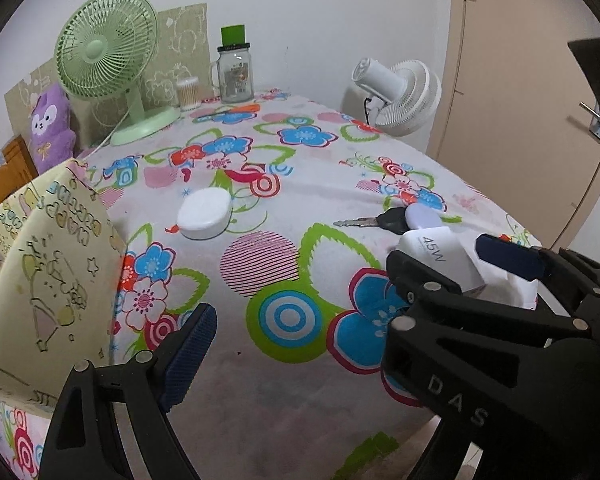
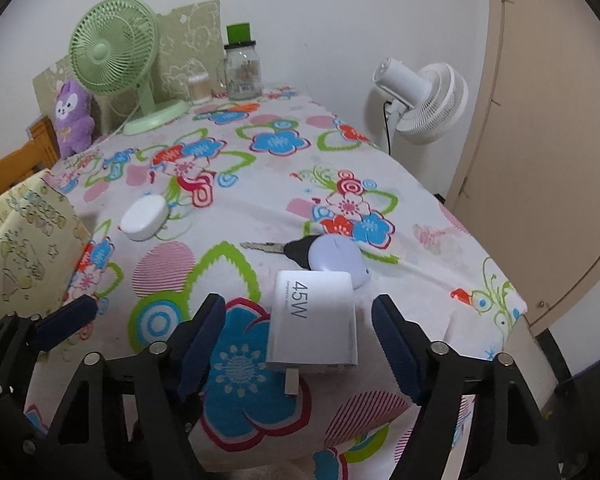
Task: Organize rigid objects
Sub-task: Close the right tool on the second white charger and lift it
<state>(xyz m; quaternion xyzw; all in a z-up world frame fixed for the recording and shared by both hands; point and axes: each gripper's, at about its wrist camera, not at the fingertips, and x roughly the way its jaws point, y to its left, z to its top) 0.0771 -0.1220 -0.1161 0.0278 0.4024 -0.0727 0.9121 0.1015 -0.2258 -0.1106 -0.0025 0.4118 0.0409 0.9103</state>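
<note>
A white 45W charger lies on the floral tablecloth between the open fingers of my right gripper, not gripped. Just beyond it lie a pale lilac oval case and a black-headed key. A white oval box sits further left on the cloth. In the left wrist view the charger, the key and the white oval box show again. My left gripper is open and empty over the cloth; the right gripper crosses its right side.
A yellow patterned fabric bag stands at the table's left edge. At the back are a green desk fan, a purple plush toy, a glass jar with a green lid and a cotton-swab tub. A white fan stands right, by a door.
</note>
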